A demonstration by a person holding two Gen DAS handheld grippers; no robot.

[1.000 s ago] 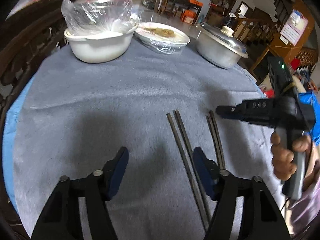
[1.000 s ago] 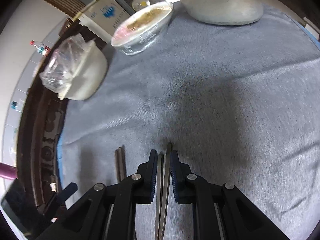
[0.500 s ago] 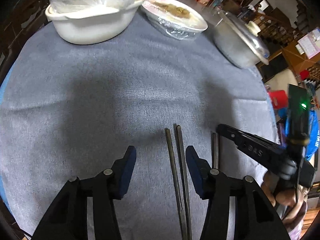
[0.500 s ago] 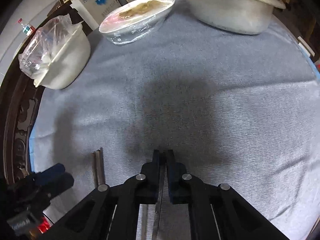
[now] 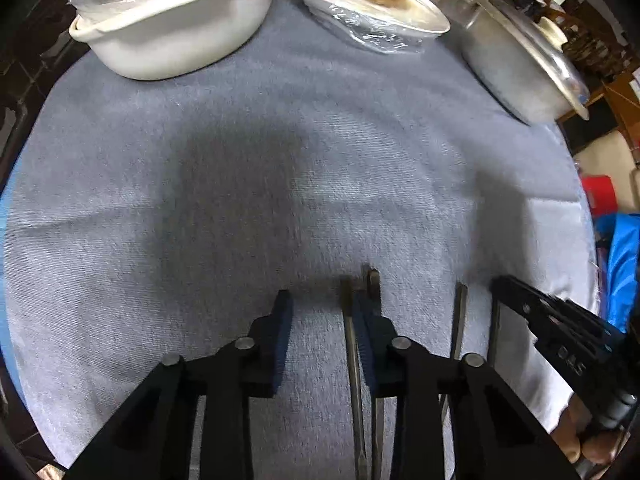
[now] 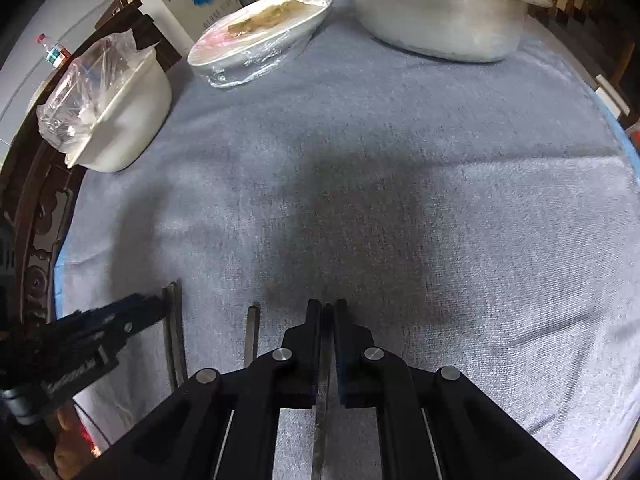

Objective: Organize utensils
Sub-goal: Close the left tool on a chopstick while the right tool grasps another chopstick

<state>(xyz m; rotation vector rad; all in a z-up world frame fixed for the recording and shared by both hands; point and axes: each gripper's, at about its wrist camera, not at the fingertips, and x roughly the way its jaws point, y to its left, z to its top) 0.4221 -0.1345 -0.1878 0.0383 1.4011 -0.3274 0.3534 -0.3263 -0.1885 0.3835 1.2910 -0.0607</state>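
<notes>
Several dark chopsticks lie on the grey tablecloth (image 5: 280, 152). In the left wrist view my left gripper (image 5: 322, 312) is open, low over one pair (image 5: 352, 344); its right finger sits between the two sticks. Another chopstick (image 5: 458, 320) lies to the right, beside my right gripper (image 5: 532, 304). In the right wrist view my right gripper (image 6: 327, 316) is shut on one chopstick (image 6: 322, 392). A loose chopstick (image 6: 252, 336) lies just left of it, and the left pair (image 6: 174, 336) lies under my left gripper (image 6: 132, 312).
At the far side stand a white bowl with a plastic bag (image 5: 176, 20), a wrapped plate of food (image 5: 372, 12) and a lidded metal pot (image 5: 524, 64). The table edge drops off on the right (image 5: 580, 208).
My left gripper has moved forward and right and lowered onto the left chopstick pair. My right gripper has closed on one chopstick; the other of that pair now lies apart.
</notes>
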